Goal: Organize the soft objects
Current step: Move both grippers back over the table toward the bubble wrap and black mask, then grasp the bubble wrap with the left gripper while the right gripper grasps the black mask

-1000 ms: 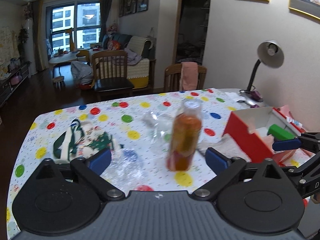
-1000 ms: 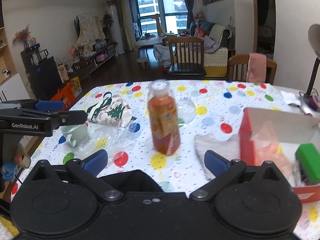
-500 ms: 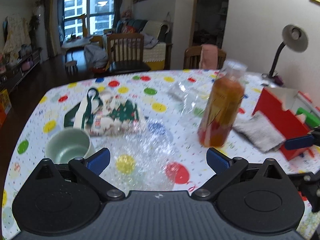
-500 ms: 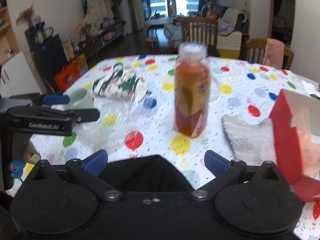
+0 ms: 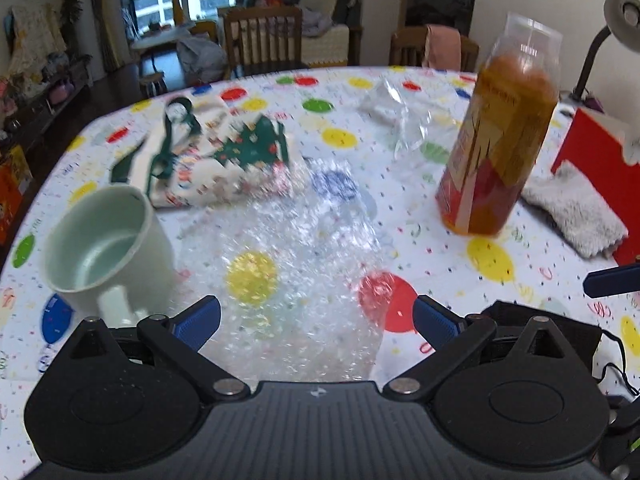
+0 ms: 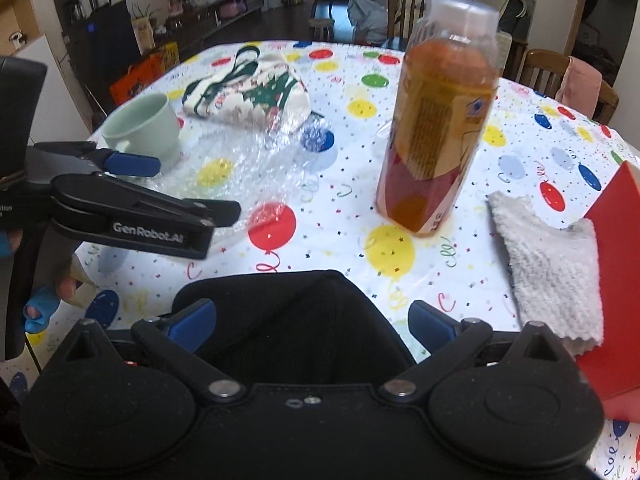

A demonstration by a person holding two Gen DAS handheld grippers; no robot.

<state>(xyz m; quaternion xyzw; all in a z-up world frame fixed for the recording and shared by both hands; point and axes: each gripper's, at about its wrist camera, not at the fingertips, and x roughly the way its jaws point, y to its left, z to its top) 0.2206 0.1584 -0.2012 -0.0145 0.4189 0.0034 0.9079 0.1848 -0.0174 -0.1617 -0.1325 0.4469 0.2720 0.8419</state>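
A sheet of clear bubble wrap (image 5: 296, 264) (image 6: 256, 160) lies on the dotted tablecloth, directly ahead of my open left gripper (image 5: 316, 320) (image 6: 160, 188), whose fingers hover just above its near edge. Behind it rests a folded Christmas-print cloth bag (image 5: 216, 160) (image 6: 256, 94). A grey-white towel (image 5: 576, 208) (image 6: 548, 256) lies against the red box (image 5: 592, 168) (image 6: 616, 240) on the right. A crumpled clear plastic bag (image 5: 400, 116) sits further back. My right gripper (image 6: 312, 324) is open, low over a black object at the table's near edge, empty.
A tall bottle of orange drink (image 5: 500, 148) (image 6: 436, 120) stands upright mid-table between the bubble wrap and the towel. A pale green mug (image 5: 108, 244) (image 6: 142, 128) stands left of the bubble wrap. A desk lamp (image 5: 616, 20) is at the far right. Chairs stand beyond the table.
Both grippers have moved lower and closer to the table. The left one swung left, so the bubble wrap and mug now fill its view; the bottle and box shifted right.
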